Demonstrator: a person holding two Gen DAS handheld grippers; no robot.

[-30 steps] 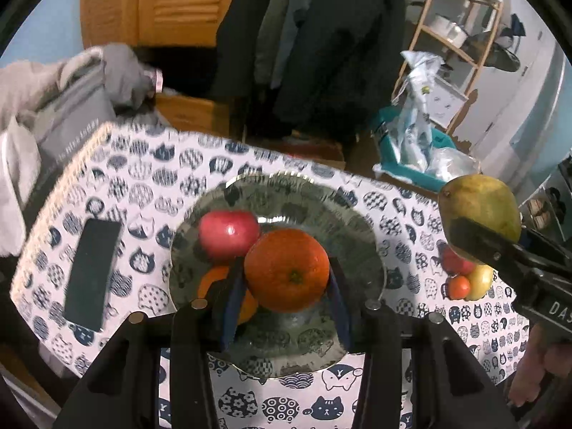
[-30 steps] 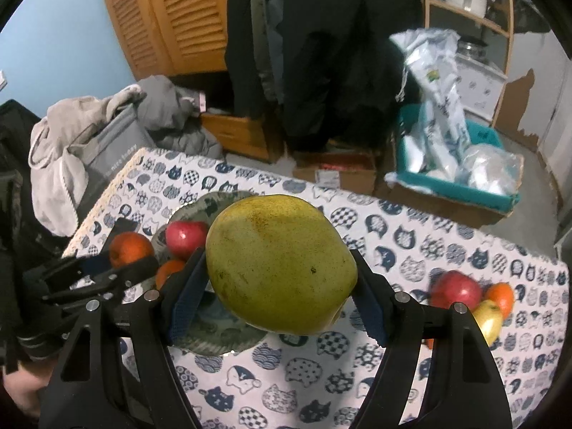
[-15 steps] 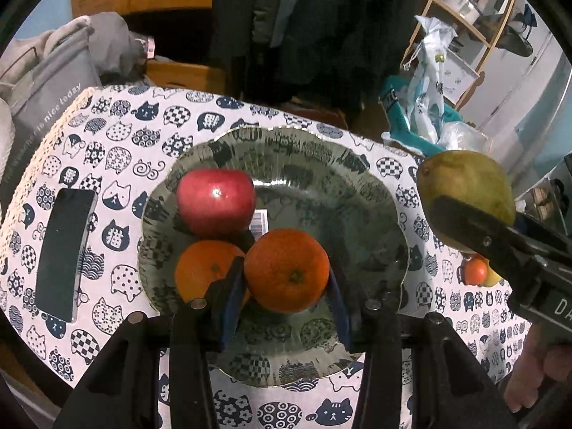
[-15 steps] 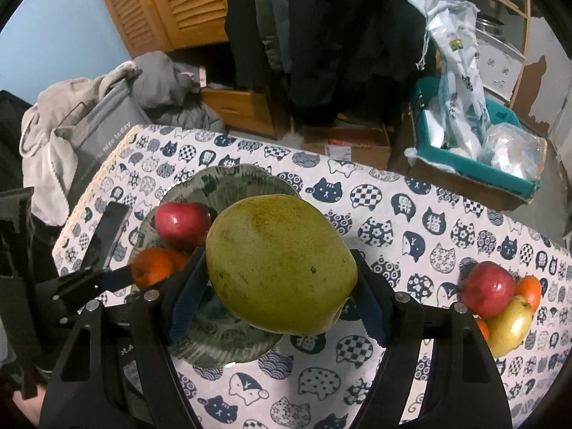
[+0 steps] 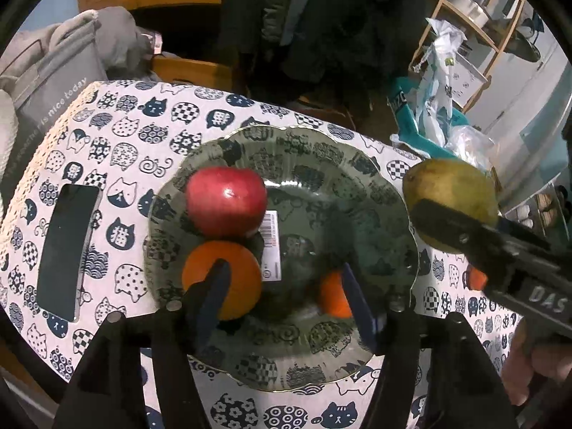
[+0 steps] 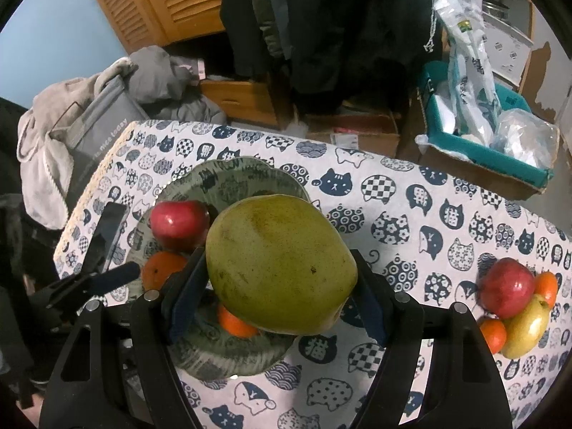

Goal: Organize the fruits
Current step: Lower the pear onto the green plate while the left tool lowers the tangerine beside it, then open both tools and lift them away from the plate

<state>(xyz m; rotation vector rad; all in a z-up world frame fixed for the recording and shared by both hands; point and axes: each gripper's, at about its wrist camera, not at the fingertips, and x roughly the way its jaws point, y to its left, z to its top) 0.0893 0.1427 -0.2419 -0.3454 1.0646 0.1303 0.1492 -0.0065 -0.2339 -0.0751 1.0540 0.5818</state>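
Observation:
A dark green patterned plate [image 5: 375, 193] sits on the cat-print tablecloth. On it lie a red apple [image 5: 226, 204], an orange [image 5: 234, 268] and a second orange [image 5: 330, 295] just inside my right finger. My left gripper [image 5: 282, 282] is open above the plate's near half, holding nothing. My right gripper [image 6: 277, 286] is shut on a big green pear [image 6: 280, 264] and holds it above the plate's right edge [image 6: 228, 361]. The pear also shows in the left wrist view [image 5: 450, 202].
A black phone [image 5: 66, 250] lies left of the plate. A pile of fruit sits at the table's right end: a red apple [image 6: 507, 291], a yellow pear [image 6: 527, 327] and small oranges [image 6: 493, 334]. Bags and boxes stand beyond the table's far edge.
My left gripper has opened and let go of the orange, which now lies on the plate near the right finger. The right gripper has brought the pear closer over the plate.

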